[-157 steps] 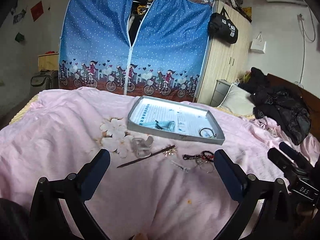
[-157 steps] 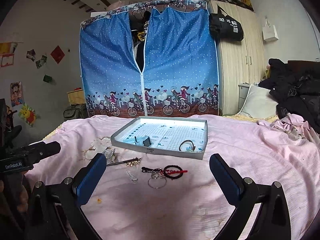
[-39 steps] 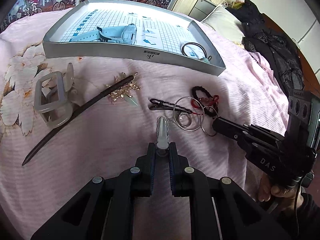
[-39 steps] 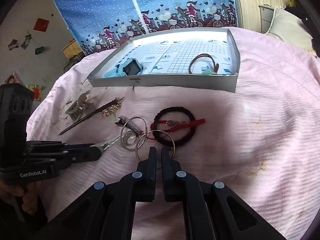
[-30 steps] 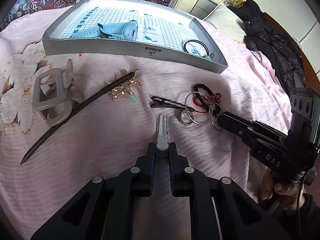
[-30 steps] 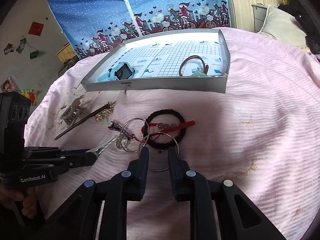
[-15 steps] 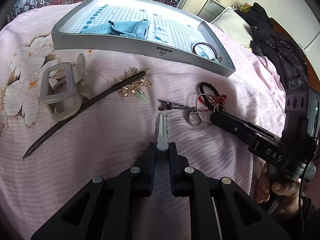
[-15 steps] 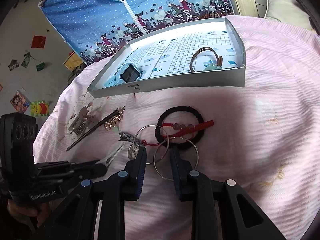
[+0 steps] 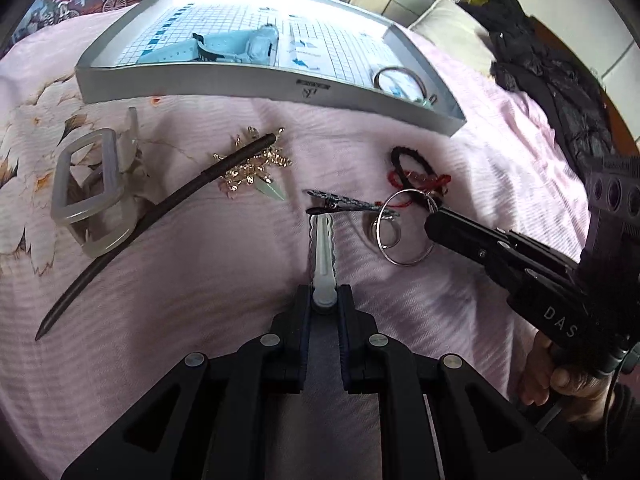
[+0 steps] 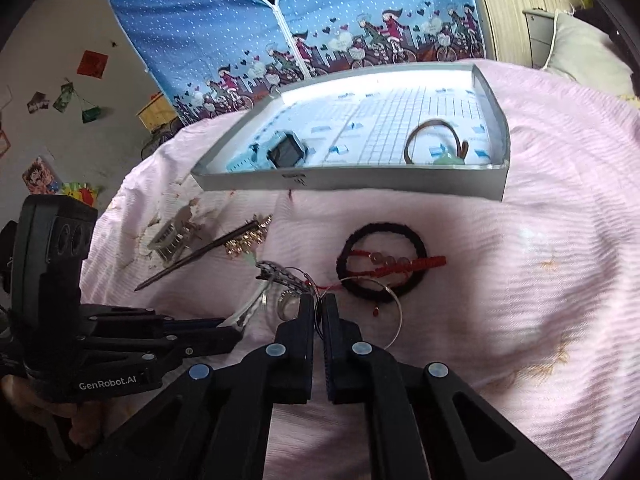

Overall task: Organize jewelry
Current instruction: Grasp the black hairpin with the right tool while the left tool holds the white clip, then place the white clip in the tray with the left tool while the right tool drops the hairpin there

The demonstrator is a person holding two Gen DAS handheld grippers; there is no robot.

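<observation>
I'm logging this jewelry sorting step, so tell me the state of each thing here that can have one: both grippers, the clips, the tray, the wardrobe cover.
Left gripper: shut on the white clip.
White clip: closed, pointing forward.
Right gripper: shut on the silver hoop.
Silver hoop: pinched at its rim, rest lying on the bedspread.
Black alligator clip: closed, on the bedspread.
Claw clip: lying on its side.
Tray: open-topped, holding a watch and a bracelet.
Wardrobe cover: part unzipped at top.

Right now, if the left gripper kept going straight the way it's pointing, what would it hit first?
Probably the dark patterned hair clip, lying crosswise just past the tip of the white clip held in the left gripper. Farther along that line stands the gray tray. Depth is uncertain.
</observation>
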